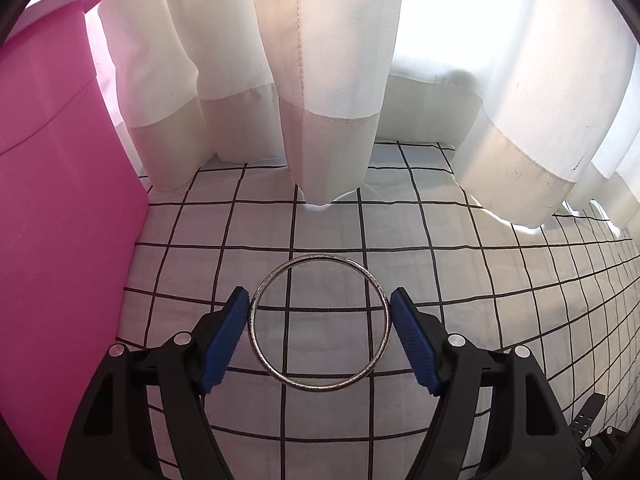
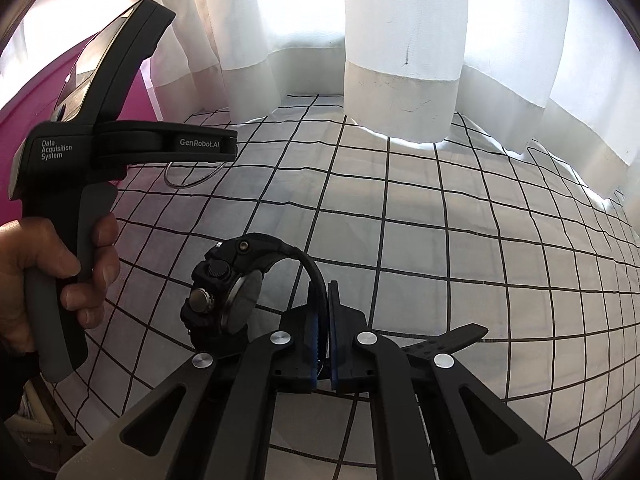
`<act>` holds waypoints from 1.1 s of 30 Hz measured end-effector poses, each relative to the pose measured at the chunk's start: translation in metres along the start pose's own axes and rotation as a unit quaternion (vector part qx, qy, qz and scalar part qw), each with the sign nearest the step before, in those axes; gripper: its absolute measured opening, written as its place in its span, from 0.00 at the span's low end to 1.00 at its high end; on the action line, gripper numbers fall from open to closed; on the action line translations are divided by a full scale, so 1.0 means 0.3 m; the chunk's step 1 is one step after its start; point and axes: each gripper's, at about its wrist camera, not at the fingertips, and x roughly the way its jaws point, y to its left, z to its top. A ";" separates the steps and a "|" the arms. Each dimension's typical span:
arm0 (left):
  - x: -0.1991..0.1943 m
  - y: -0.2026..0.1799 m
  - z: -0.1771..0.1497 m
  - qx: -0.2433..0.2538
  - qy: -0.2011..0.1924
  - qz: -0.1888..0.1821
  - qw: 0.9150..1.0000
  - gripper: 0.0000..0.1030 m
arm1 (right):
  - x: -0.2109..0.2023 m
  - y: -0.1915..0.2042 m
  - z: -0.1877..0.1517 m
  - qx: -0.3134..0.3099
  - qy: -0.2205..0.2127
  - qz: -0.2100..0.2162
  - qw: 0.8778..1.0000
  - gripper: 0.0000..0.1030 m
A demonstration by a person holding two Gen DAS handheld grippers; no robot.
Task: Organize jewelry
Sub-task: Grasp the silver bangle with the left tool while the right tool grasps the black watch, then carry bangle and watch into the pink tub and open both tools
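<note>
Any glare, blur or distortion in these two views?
Left wrist: backlit curtain blows out upper right; bangle sharp; grid cloth lines bow. Right wrist: same window glare, watch dark against it, grid bulges strongly.

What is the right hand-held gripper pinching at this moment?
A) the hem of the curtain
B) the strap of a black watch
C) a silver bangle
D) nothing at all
B: in the right wrist view the right hand-held gripper is shut on the strap of the black watch, while the silver bangle sits between the pads of the left hand-held gripper.
</note>
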 end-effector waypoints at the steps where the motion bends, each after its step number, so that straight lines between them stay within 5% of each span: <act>1: -0.010 -0.001 0.003 0.000 -0.003 -0.002 1.000 0.68 | -0.006 -0.005 -0.001 0.002 -0.001 0.000 1.000 0.04; 24: -0.349 -0.027 -0.027 0.005 -0.050 -0.023 0.998 0.68 | -0.203 -0.077 0.002 0.004 -0.043 -0.023 0.999 0.04; 33: -0.573 -0.029 0.017 -0.010 -0.105 -0.036 0.994 0.68 | -0.298 -0.087 0.094 -0.016 -0.077 -0.024 0.997 0.04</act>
